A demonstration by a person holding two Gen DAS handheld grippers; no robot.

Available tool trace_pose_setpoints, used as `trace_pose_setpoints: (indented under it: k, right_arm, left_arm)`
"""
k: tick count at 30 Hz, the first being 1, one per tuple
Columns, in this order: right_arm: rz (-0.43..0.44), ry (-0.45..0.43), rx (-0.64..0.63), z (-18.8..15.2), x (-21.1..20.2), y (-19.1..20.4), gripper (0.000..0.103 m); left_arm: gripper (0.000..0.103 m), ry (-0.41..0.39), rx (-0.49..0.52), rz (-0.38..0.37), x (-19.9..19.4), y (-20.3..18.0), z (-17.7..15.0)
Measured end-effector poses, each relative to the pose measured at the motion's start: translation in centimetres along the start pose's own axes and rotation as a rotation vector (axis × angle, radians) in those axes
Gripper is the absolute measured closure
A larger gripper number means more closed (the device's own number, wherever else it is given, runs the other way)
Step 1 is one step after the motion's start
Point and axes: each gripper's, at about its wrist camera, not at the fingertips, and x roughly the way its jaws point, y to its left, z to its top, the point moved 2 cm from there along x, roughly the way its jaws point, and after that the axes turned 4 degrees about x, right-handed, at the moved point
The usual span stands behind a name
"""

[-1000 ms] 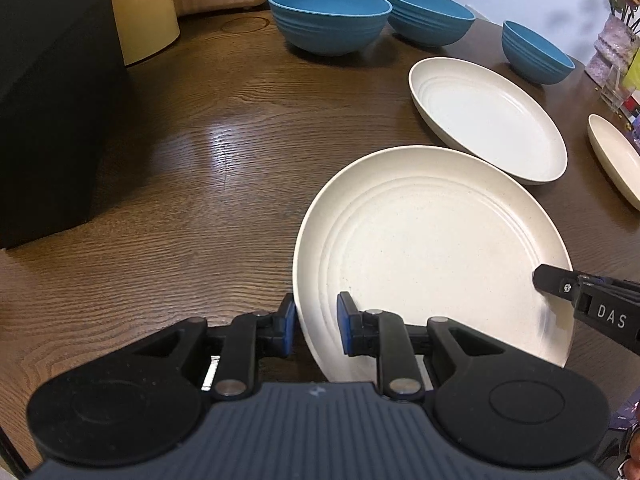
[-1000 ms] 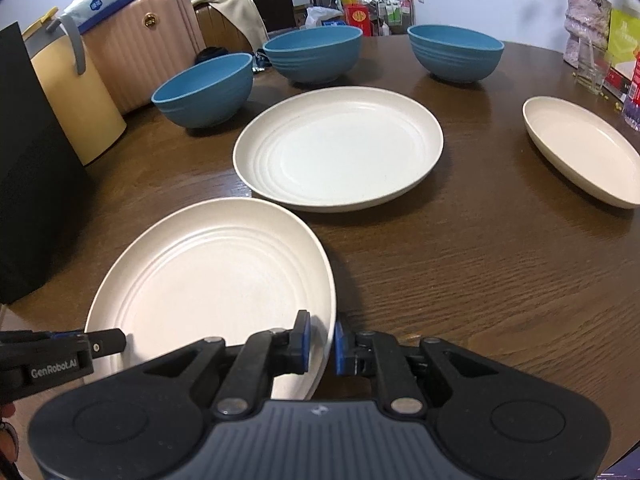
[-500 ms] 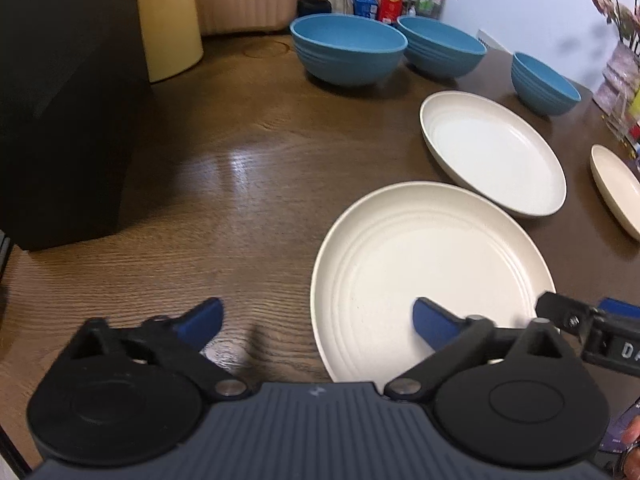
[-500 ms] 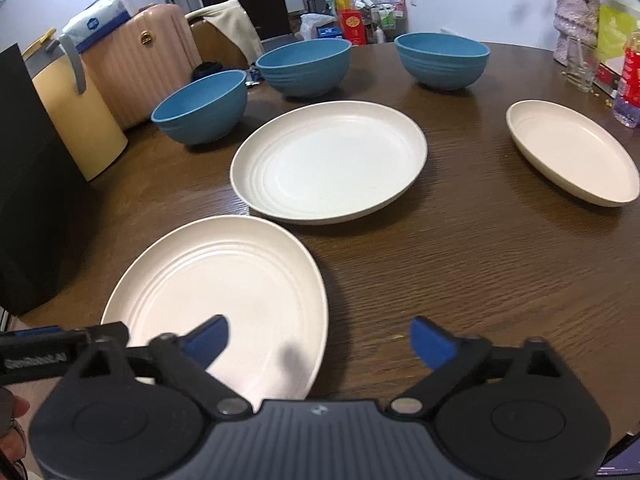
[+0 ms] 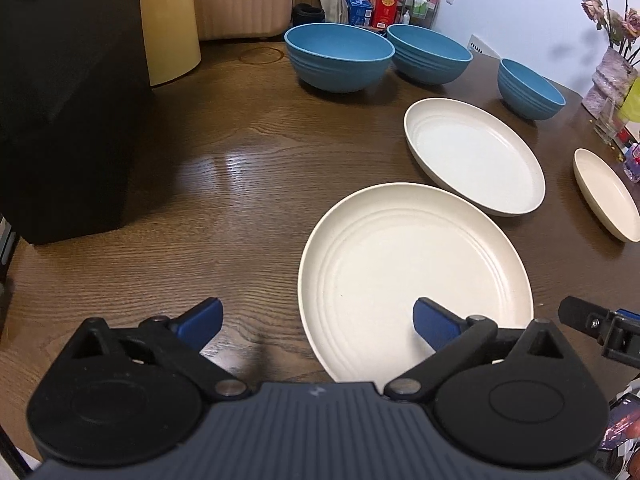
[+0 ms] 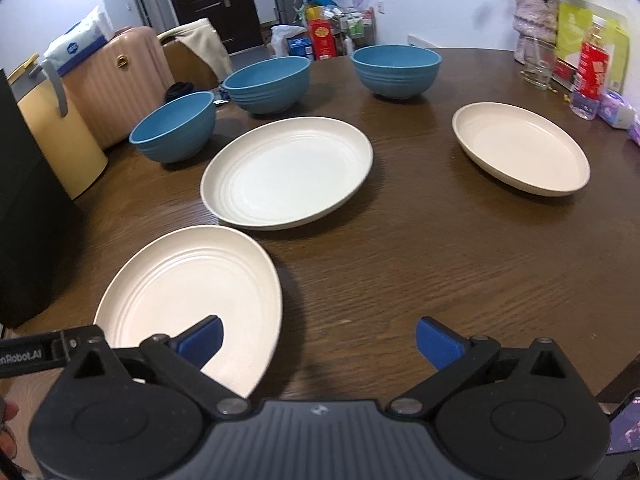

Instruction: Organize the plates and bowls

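We hold both grippers over a round dark-brown wooden table (image 6: 420, 248), and each stands wide with nothing between its blue pads: the left gripper (image 5: 318, 320) straddles the near rim of the nearest cream round ribbed plate (image 5: 412, 276), and the right gripper (image 6: 318, 338) hangs over that plate's right edge (image 6: 188, 288) and the bare wood beside it. This plate lies flat and holds nothing. Just beyond it sits a second cream plate (image 6: 286, 170), also flat with nothing in it, the two rims near but apart. A third cream plate (image 6: 520, 146) lies well apart on the right side. Three blue ribbed bowls stand upright along the far side: the left blue bowl (image 6: 174, 126), the middle blue bowl (image 6: 266, 84) and the right blue bowl (image 6: 396, 68); what we see of their insides holds nothing. To the left, wood stretches open up to a black box (image 5: 60, 100) at the table's edge. At the far right edge stand a glass (image 6: 538, 62), a vase of flowers (image 6: 534, 20) and packets. The near table edge curves away at lower right.
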Motion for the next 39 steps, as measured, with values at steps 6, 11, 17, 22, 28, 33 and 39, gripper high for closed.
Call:
trace_pose_setpoints:
  k: [6, 11, 17, 22, 28, 33, 39]
  right_arm:
    - [-0.01, 0.0, 0.007, -0.3, -0.3, -0.5, 0.0]
    - [-0.008, -0.004, 0.005, -0.4, -0.6, -0.7, 0.0]
    - [-0.008, -0.002, -0.002, -0.6, -0.9, -0.9, 0.0]
    - [-0.006, -0.001, -0.008, -0.8, -1.3, -1.3, 0.0]
    - [-0.002, -0.001, -0.017, -1.0, -1.5, -1.5, 0.0]
    - [-0.002, 0.003, -0.009, -1.4, -1.7, -2.0, 0.0]
    - [-0.009, -0.007, -0.014, -1.5, -2.2, -2.3, 0.0]
  left_arm:
    - [0.0, -0.003, 0.01, -0.002, -0.4, -0.5, -0.2]
    - [0.0, -0.007, 0.006, 0.003, -0.8, -0.8, -0.6]
    - [0.0, -0.008, 0.0, 0.01, -1.1, -1.1, -1.1]
    - [0.0, -0.009, -0.008, 0.015, -1.4, -1.3, -1.4]
    - [0.0, -0.011, -0.01, 0.02, -1.7, -1.7, -1.6]
    - [0.0, -0.007, -0.003, 0.02, -1.7, -2.1, -1.8]
    - [0.0, -0.013, 0.003, 0.02, -2.4, -2.7, -2.0]
